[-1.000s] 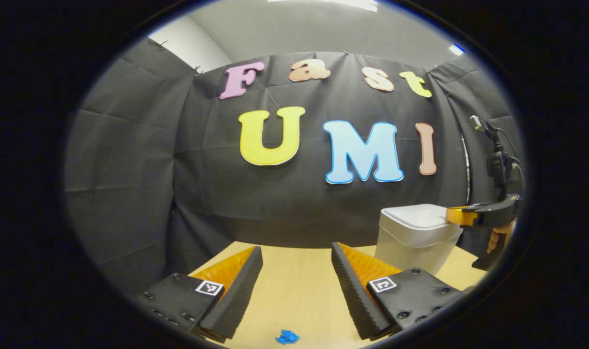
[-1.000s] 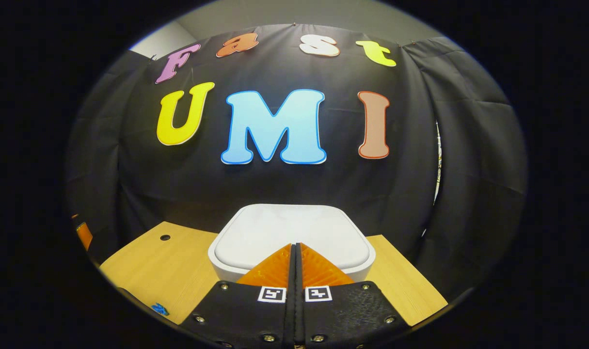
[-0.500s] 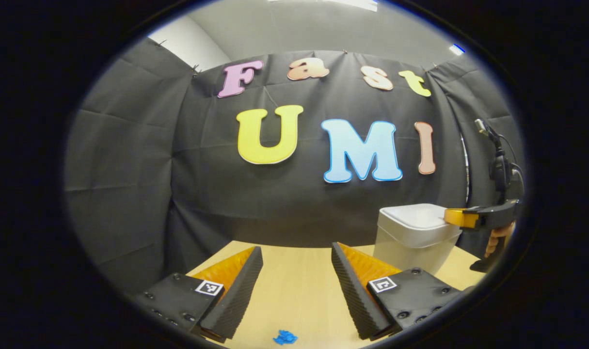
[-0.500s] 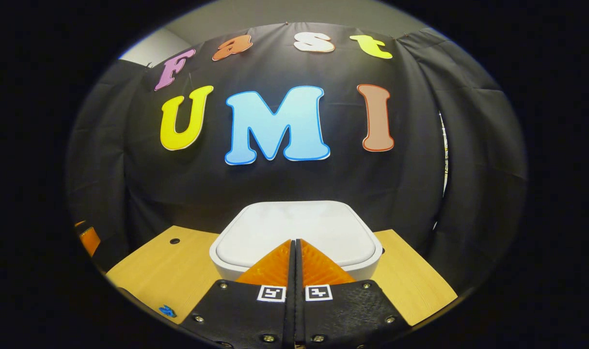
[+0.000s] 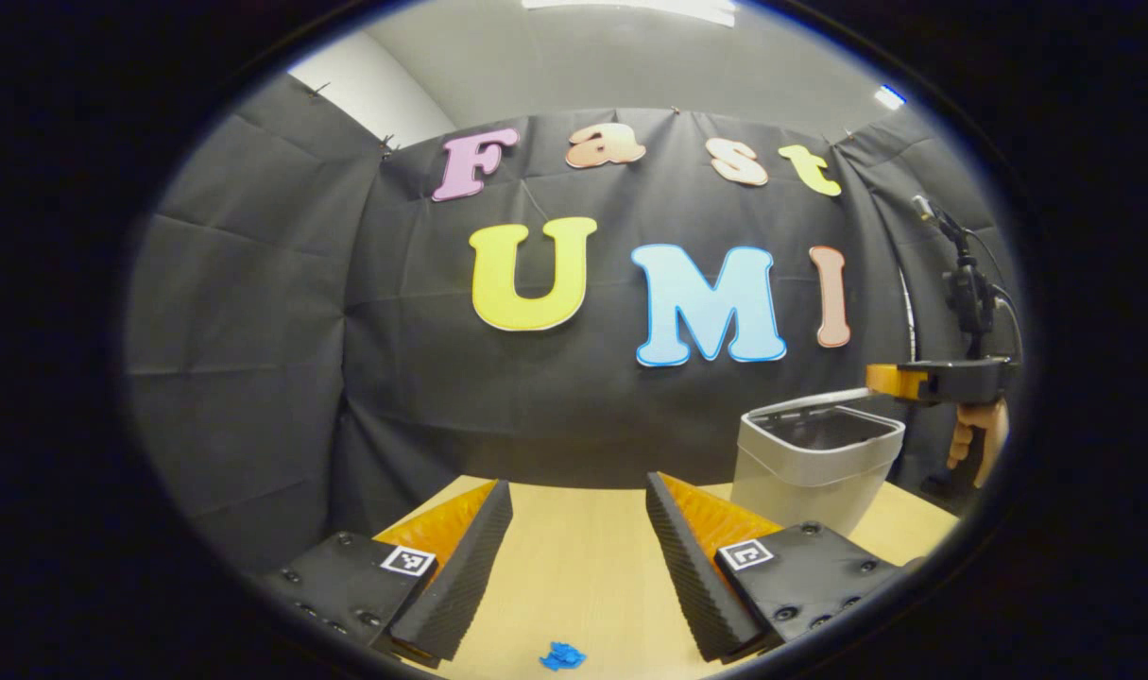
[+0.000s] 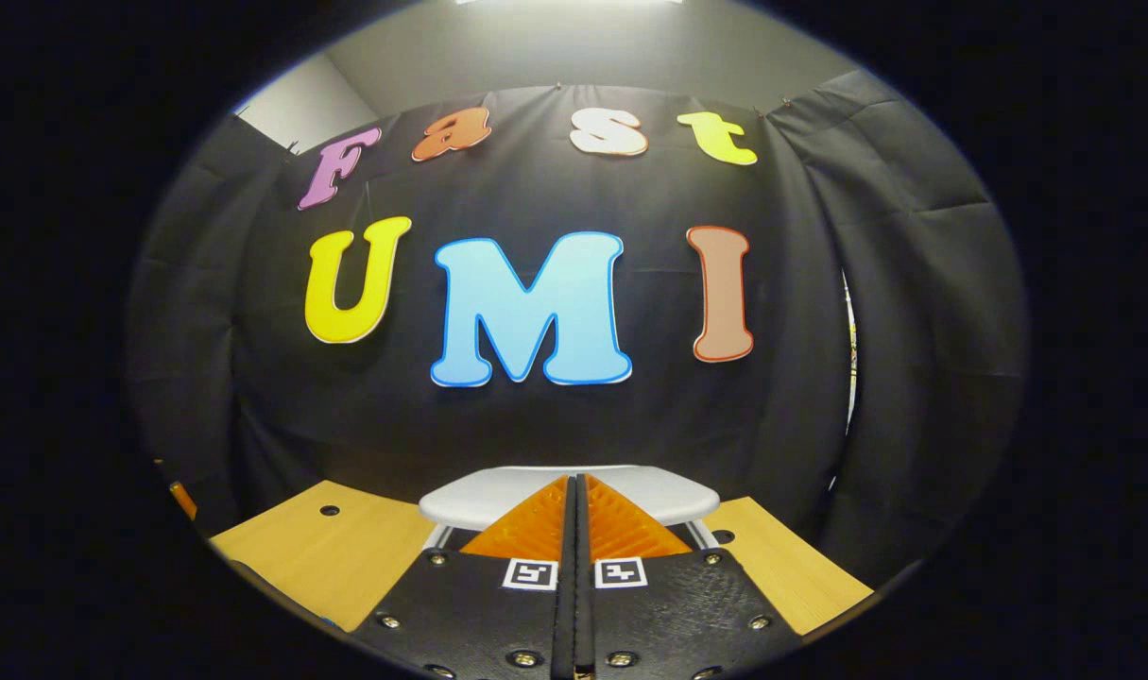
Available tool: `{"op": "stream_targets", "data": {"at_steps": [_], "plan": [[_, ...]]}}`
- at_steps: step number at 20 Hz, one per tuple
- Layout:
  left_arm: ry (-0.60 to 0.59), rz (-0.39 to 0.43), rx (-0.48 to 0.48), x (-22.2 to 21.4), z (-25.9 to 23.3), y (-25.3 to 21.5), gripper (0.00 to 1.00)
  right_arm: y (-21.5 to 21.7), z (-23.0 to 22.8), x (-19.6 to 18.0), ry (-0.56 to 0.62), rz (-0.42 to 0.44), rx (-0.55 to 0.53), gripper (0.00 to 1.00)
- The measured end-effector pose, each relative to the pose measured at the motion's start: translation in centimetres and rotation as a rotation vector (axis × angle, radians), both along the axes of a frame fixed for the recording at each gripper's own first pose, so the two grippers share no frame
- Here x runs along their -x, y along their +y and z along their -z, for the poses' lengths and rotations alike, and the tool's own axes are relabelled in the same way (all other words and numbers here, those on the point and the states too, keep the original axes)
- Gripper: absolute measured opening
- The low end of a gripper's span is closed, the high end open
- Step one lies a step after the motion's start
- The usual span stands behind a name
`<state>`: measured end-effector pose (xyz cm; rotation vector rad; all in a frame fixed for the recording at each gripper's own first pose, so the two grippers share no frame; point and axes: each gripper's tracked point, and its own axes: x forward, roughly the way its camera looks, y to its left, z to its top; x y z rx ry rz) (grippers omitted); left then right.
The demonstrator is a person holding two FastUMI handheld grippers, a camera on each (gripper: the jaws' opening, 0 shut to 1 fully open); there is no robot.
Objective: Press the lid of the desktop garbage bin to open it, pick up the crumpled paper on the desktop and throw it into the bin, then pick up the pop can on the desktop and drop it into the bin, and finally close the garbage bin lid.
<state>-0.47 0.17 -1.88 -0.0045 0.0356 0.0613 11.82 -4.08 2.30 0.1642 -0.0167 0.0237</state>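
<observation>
Bin (image 5: pixel 813 465) lid (image 6: pixel 498 493) now sprung up — seemingly half-raised.

Even overhead light from a ceiling panel (image 5: pixel 630 8), soft shadows, sharp centres, strong fisheye bending at edges.

Ahead and to the right of the left hand-held gripper (image 5: pixel 578 557), garbage bin (image 5: pixel 810 472) standing on the surface (image 5: pixel 583 567), lid (image 5: pixel 819 400) raised over its far rim. Right hand-held gripper (image 5: pixel 883 379) above the bin's right side. Small scrap (image 5: pixel 562 655) lying on the surface just before the left fingers (image 5: pixel 465 567), between them.
</observation>
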Motion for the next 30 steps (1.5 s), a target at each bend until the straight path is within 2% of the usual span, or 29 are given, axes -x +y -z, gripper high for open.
{"op": "stream_targets", "data": {"at_steps": [3, 5, 6, 7, 14, 17, 21, 23, 24, 25, 26, 27, 28, 30], "plan": [[0.0, -0.004, 0.001, 0.2, -0.1, 0.3, 0.96, -0.3, -1.3, 0.6, -0.023, 0.005, -0.007, 0.0], [0.002, -0.003, 0.002, 0.6, 0.0, 0.3, 0.91, -0.2, -1.6, 1.2, -0.026, 0.004, -0.011, 0.0], [0.003, 0.0, 0.003, 0.6, 0.1, 0.2, 0.96, -0.2, -1.7, 1.7, -0.028, 0.001, -0.009, 0.0], [0.004, -0.001, 0.003, 0.5, 0.1, 0.2, 0.96, -0.2, -2.0, 2.3, -0.035, 0.0, -0.005, 0.0], [0.017, 0.023, 0.02, 0.5, 0.7, -1.2, 0.96, -0.8, -2.2, 6.4, -0.055, 0.027, 0.098, 0.0], [0.015, 0.024, 0.01, 0.8, 0.7, -1.9, 0.96, -0.6, -1.9, 7.7, -0.06, 0.016, 0.127, 0.0], [0.014, 0.008, -0.002, 1.4, 0.8, -2.2, 0.96, -0.1, -1.2, 8.8, -0.052, -0.026, 0.102, 0.0], [0.022, -0.006, -0.006, 1.8, 1.4, -2.2, 0.95, -0.4, -0.9, 9.3, -0.048, -0.035, 0.092, 0.07], [0.031, -0.012, -0.009, 1.9, 1.8, -2.4, 0.95, -0.4, -0.4, 9.4, -0.043, -0.044, 0.084, 0.07], [0.043, -0.023, -0.015, 2.1, 2.2, -2.3, 0.96, -0.3, 0.0, 9.8, -0.035, -0.058, 0.077, 0.16], [0.051, -0.03, -0.022, 2.2, 2.7, -2.3, 0.91, -0.3, 0.5, 9.9, -0.029, -0.069, 0.072, 0.17], [0.056, -0.035, -0.029, 2.3, 3.0, -2.4, 0.91, -0.3, 0.6, 10.2, -0.027, -0.084, 0.075, 0.22], [0.058, -0.035, -0.037, 2.5, 3.1, -2.4, 0.96, -0.5, 1.0, 10.3, -0.024, -0.081, 0.083, 0.3], [0.059, -0.031, -0.045, 2.6, 3.5, -2.6, 0.96, -0.8, 1.7, 10.7, -0.014, -0.082, 0.091, 0.33]]}}
